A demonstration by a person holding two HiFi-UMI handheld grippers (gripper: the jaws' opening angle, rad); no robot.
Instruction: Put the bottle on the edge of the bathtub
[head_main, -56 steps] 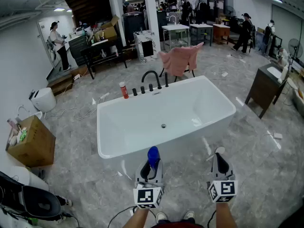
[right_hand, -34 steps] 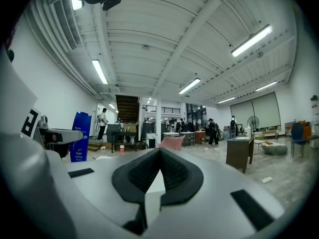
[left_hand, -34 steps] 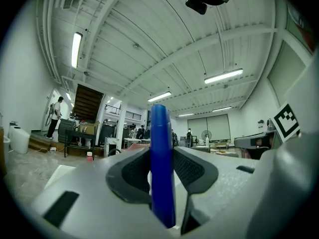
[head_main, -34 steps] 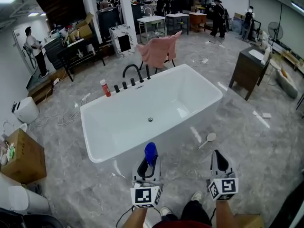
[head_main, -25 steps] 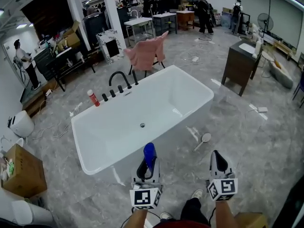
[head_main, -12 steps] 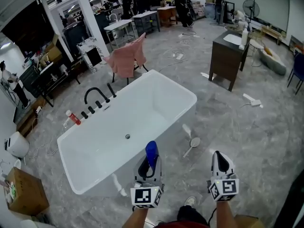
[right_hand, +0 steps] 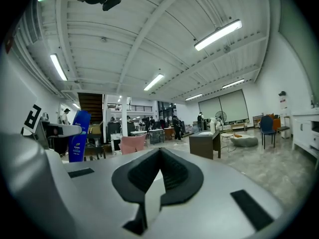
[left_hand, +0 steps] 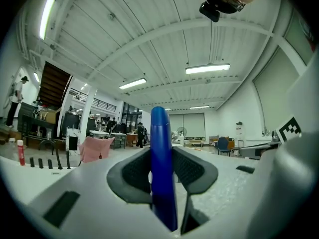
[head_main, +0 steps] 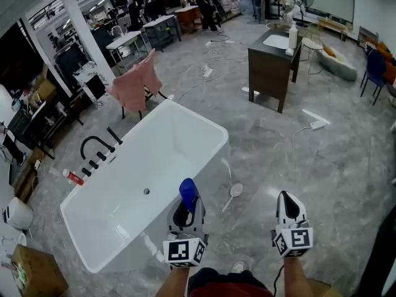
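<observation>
A blue bottle (head_main: 188,192) stands upright between the jaws of my left gripper (head_main: 185,208), which is shut on it. In the left gripper view the bottle (left_hand: 162,153) fills the gap between the dark pads of the left gripper (left_hand: 163,169). The bottle hangs just over the near long rim of the white bathtub (head_main: 195,117), which lies to the left. My right gripper (head_main: 289,204) is held to the right over the floor, shut and empty. In the right gripper view the right gripper (right_hand: 160,159) has its pads together, and the blue bottle (right_hand: 79,136) shows at the left.
A red bottle (head_main: 73,177) and a black faucet (head_main: 93,145) are at the tub's far left end. A round-headed brush (head_main: 234,192) lies on the grey floor beside the tub. A pink cloth (head_main: 135,84) hangs on a chair behind it. A dark vanity cabinet (head_main: 271,67) stands farther right.
The view has swung round the tub: the tub has slid left and turned in the picture. Both grippers keep their places, the left still holding the blue bottle.
</observation>
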